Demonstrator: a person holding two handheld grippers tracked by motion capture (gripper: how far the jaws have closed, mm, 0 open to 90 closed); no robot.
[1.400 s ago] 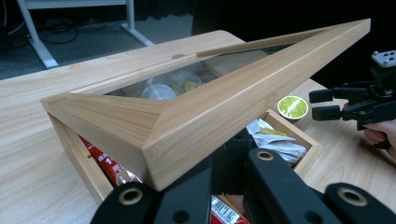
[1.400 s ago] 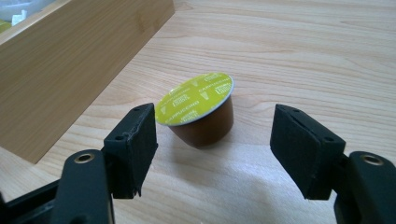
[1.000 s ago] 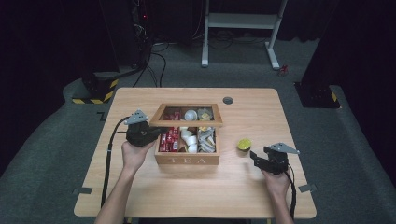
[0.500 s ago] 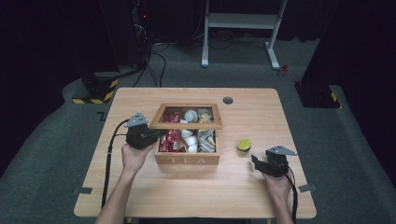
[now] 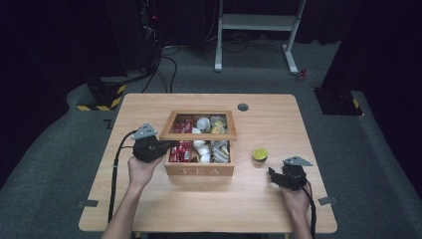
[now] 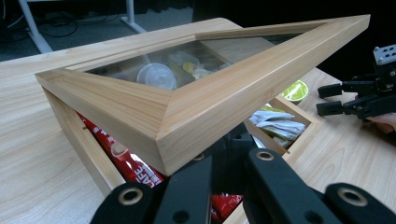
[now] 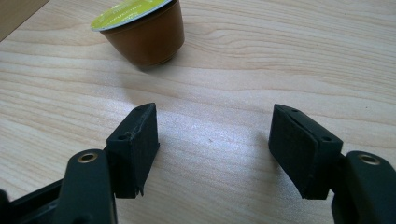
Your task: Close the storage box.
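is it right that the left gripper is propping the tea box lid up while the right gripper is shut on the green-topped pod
Not quite. The right gripper is open, its jaws spread over bare table, and the green-topped pod sits untouched ahead of them, as the right gripper view shows. The rest holds: the left gripper is propping up the tea box lid.

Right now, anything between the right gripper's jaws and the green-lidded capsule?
Nothing: bare wood tabletop separates the open right gripper from the capsule, as the right gripper view shows.

Grey carpet (image 5: 59,164) — dark room, white stand (image 5: 259,22)
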